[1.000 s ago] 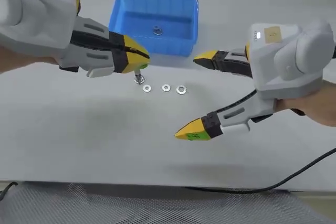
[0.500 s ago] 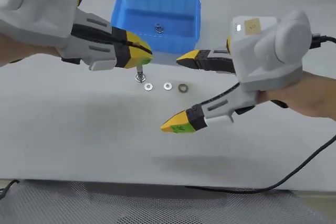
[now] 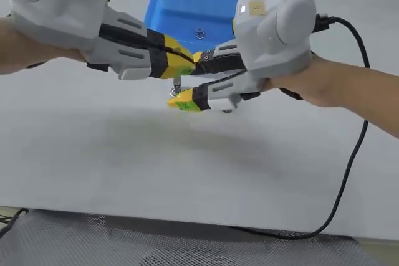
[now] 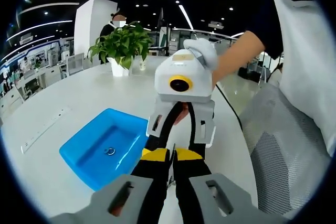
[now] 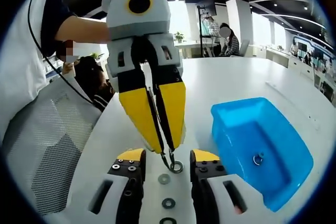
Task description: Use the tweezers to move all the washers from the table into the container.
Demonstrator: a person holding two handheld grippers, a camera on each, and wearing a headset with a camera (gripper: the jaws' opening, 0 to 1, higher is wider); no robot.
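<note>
left hand-held gripper (image 5: 165, 148) clamps the tweezers (image 5: 159, 119), tips at a washer (image 5: 176, 167), maybe gripping it; right hand-held gripper (image 5: 168, 155) gapes wide, straddling that washer.

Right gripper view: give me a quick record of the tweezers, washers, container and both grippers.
left gripper: shut on tweezers
tweezer tips: at a washer, lifted or not unclear
right gripper: open, jaws either side of that washer
loose washers: three more in a row on the table
container: blue, one washer inside
</note>
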